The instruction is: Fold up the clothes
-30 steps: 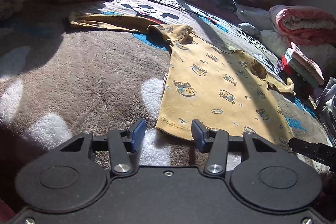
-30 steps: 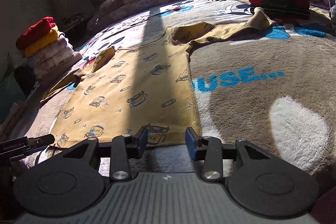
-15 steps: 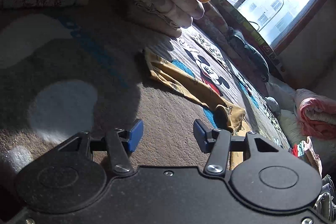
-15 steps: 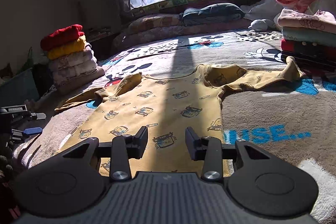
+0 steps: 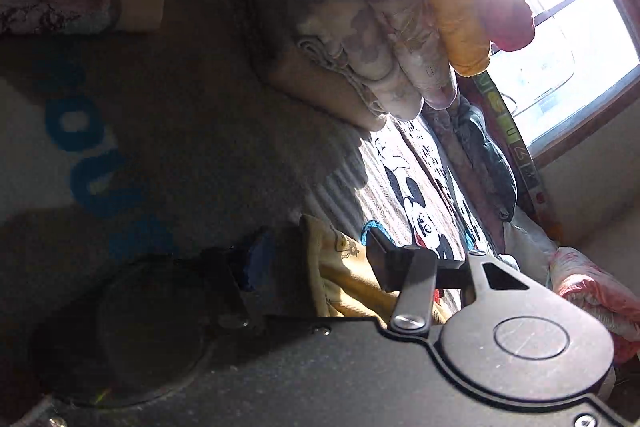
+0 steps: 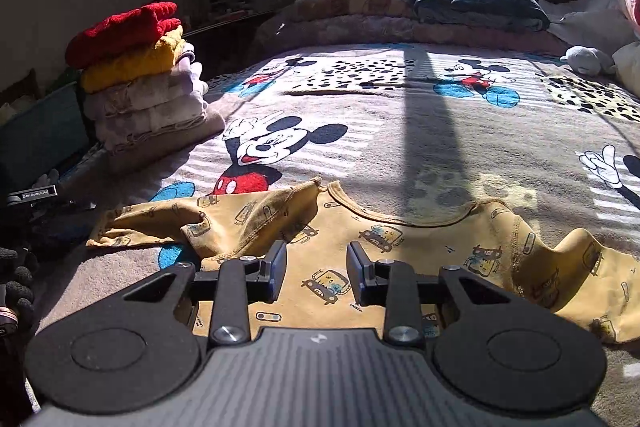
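Observation:
A yellow long-sleeved shirt (image 6: 420, 247) with small car prints lies flat on the Mickey Mouse blanket (image 6: 400, 131), neckline facing the window. Its left sleeve (image 6: 160, 223) stretches out to the left. My right gripper (image 6: 318, 271) hovers open over the chest, just below the neckline, with nothing between its fingers. In the tilted left wrist view, my left gripper (image 5: 320, 263) stands open, and the sleeve's cuff (image 5: 336, 267) lies between its fingers without being pinched. The left gripper's body (image 6: 32, 195) shows at the far left of the right wrist view, beside the sleeve's end.
A stack of folded clothes (image 6: 140, 87) topped in red and yellow stands at the blanket's left edge, close to the sleeve end; it looms in the left wrist view as the stack (image 5: 380, 47). Pillows (image 6: 476, 7) line the window side. A gloved hand (image 6: 16, 287) is at lower left.
My left gripper has swung from the shirt's hem out to the left sleeve's end, so the cuff now sits between its fingers. My right gripper has moved up the shirt toward the neckline.

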{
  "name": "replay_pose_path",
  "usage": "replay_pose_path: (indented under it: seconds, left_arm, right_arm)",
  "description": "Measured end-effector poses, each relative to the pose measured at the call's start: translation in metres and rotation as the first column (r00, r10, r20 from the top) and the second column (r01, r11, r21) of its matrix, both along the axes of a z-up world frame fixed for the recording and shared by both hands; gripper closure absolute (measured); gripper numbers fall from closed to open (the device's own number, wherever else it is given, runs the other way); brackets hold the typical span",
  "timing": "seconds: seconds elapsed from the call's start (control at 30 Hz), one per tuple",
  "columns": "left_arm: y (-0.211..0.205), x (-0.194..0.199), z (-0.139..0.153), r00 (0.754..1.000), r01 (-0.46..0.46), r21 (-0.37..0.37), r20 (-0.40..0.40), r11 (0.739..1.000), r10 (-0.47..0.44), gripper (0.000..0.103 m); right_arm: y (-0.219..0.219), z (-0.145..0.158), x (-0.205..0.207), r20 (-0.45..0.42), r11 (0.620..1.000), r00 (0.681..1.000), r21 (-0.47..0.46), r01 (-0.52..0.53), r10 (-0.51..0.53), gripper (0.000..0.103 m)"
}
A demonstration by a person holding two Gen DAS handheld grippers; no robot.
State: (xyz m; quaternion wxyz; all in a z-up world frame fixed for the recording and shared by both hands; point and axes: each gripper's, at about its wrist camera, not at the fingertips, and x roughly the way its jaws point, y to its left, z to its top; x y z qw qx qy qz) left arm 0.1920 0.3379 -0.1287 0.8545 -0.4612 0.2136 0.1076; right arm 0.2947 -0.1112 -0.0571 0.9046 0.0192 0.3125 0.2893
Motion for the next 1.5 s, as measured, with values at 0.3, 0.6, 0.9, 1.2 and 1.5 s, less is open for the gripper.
replay_pose_path:
  seconds: [0.3, 0.6, 0.9, 1.2, 1.5]
  left_arm:
    - [0.004, 0.006, -0.006, 0.998, 0.058, -0.007, 0.001, 0.998, -0.058, 0.099]
    - [0.009, -0.036, 0.024, 0.992, 0.060, 0.063, 0.111, 0.996, -0.067, 0.101]
    - [0.008, -0.033, -0.004, 0.995, 0.081, 0.089, -0.069, 0.993, -0.075, 0.101]
    - [0.015, -0.029, -0.003, 0.992, 0.121, 0.050, -0.050, 0.991, -0.119, 0.083]
    - [0.016, -0.025, 0.002, 0.990, 0.141, 0.022, -0.034, 0.990, -0.140, 0.101]
  right_arm:
    - [0.038, -0.039, 0.077, -0.239, 0.979, 0.970, 0.187, 0.082, -0.036, 0.072]
    - [0.055, -0.059, 0.104, -0.303, 0.967, 0.946, 0.184, 0.178, -0.117, 0.080]
    - [0.078, -0.052, 0.110, -0.220, 0.990, 0.967, 0.015, 0.138, -0.131, 0.089]
    - [0.110, -0.021, 0.107, -0.063, 0.970, 0.990, -0.201, -0.140, 0.130, 0.084]
    - [0.122, -0.043, 0.136, -0.177, 0.975, 0.976, -0.154, -0.159, 0.131, 0.085]
